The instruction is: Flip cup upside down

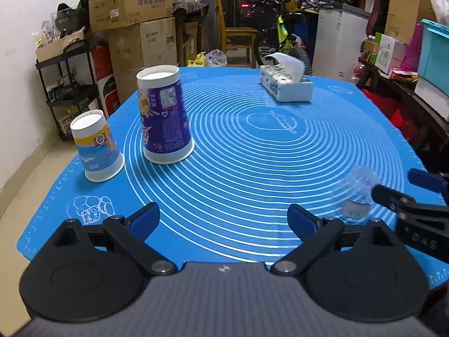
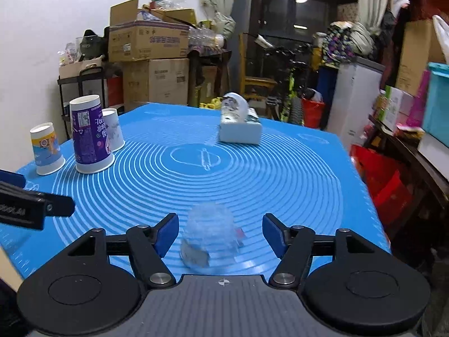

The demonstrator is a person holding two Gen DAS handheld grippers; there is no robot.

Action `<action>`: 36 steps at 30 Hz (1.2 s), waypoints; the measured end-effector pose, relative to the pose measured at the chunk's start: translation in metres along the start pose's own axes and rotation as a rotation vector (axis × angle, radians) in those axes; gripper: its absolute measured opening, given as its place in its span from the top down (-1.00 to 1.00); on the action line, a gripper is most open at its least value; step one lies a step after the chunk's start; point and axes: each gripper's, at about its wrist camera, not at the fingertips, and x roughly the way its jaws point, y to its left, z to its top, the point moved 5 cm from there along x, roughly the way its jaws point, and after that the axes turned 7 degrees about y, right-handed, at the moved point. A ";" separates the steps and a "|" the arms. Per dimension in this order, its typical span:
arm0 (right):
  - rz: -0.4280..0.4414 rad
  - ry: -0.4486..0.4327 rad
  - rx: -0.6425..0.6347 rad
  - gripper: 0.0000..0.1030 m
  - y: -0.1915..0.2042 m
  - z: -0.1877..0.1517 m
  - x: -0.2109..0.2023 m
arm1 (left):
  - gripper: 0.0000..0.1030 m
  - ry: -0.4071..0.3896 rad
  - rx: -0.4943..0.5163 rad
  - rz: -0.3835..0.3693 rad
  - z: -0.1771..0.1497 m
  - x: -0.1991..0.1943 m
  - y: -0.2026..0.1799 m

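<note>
In the left wrist view, the left gripper [image 1: 223, 219] sits low over the near edge of the blue mat [image 1: 252, 154], its blue-padded fingers spread wide with nothing between them. To the near right, a clear plastic cup [image 1: 355, 196] shows as a blurred shape; whether it rests on the mat or is off it cannot be told. The right gripper [image 1: 404, 182] reaches in from the right edge, one finger on either side of the cup's far part. On the far left stand two inverted paper cups: a tall purple cup [image 1: 164, 118] and, left of it, a shorter blue-and-yellow cup [image 1: 96, 147]. A tissue box [image 1: 286, 82] lies at the far right of the mat.

In the right wrist view, the right gripper [image 2: 220, 233] is released, its pads well apart. The clear plastic cup [image 2: 209, 238] lies between them, blurred, touching neither pad as far as can be seen. The left gripper's finger [image 2: 36, 205] enters from the left. Far left stand the purple cup [image 2: 89, 134], the blue-and-yellow cup [image 2: 47, 148] and a white cup [image 2: 113, 130] behind them. The tissue box [image 2: 240, 127] sits far centre.
</note>
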 end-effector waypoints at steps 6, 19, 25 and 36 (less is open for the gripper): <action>-0.025 0.019 0.045 -0.41 -0.019 -0.024 -0.039 | -0.88 -0.020 0.060 0.004 -0.015 -0.012 -0.023; -0.021 0.041 0.089 -0.42 -0.035 -0.048 -0.078 | -0.88 -0.032 0.133 -0.024 -0.037 -0.041 -0.055; -0.016 0.037 0.089 -0.42 -0.037 -0.054 -0.087 | -0.88 -0.038 0.148 -0.032 -0.041 -0.046 -0.063; -0.019 0.044 0.091 -0.42 -0.040 -0.060 -0.092 | -0.88 -0.038 0.169 -0.056 -0.045 -0.048 -0.073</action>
